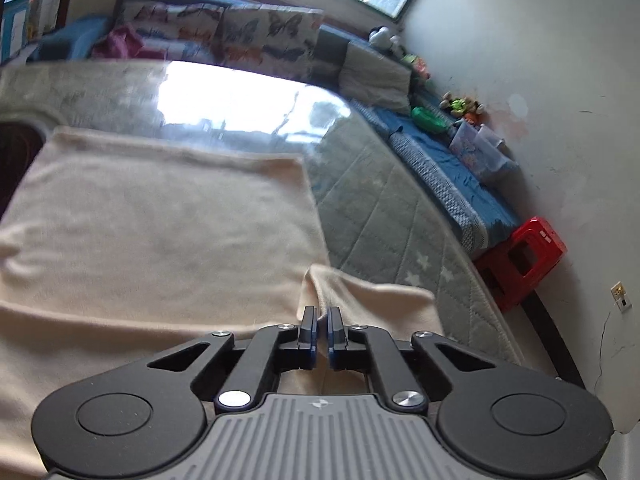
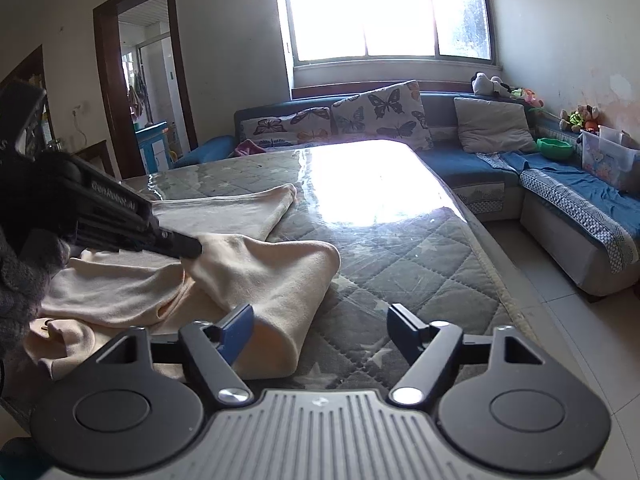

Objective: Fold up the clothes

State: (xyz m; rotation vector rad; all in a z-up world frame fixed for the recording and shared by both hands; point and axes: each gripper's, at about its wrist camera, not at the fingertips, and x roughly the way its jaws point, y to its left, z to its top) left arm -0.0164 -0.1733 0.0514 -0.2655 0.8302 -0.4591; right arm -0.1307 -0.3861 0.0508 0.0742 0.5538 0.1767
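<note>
Cream-coloured garment [image 2: 256, 276], soft and fleecy, lies on the near left part of the counter [image 2: 400, 264], partly flat and partly bunched into a raised fold. The left tongs [image 1: 322, 328] are drawn narrow and pinch a ridge of the cloth near its right edge; in the right wrist view they reach in from the left and lift that fold off the surface. The right tongs [image 2: 320, 330] stand wide apart and hold nothing, with the left finger just above the rounded near end of the garment and the right finger over bare counter.

The counter is covered with a grey-green quilted cloth printed with pale stars, under a clear glossy sheet that throws back a bright patch of light from the window [image 2: 384, 8]. A blue corner sofa [image 2: 472, 168] runs behind the counter and along the right wall. On it sit two butterfly-print cushions [image 2: 380, 116], a plain grey cushion [image 2: 494, 124], a pink cloth [image 2: 248, 146], a green bowl [image 2: 554, 148], a clear plastic box [image 2: 604, 160] and some plush toys [image 2: 580, 118]. A red plastic stool [image 1: 524, 260] stands on the floor beside the sofa's end. The floor [image 2: 560, 320] is pale tile, and an open doorway [image 2: 148, 76] with a dark frame shows at the left of the room.
</note>
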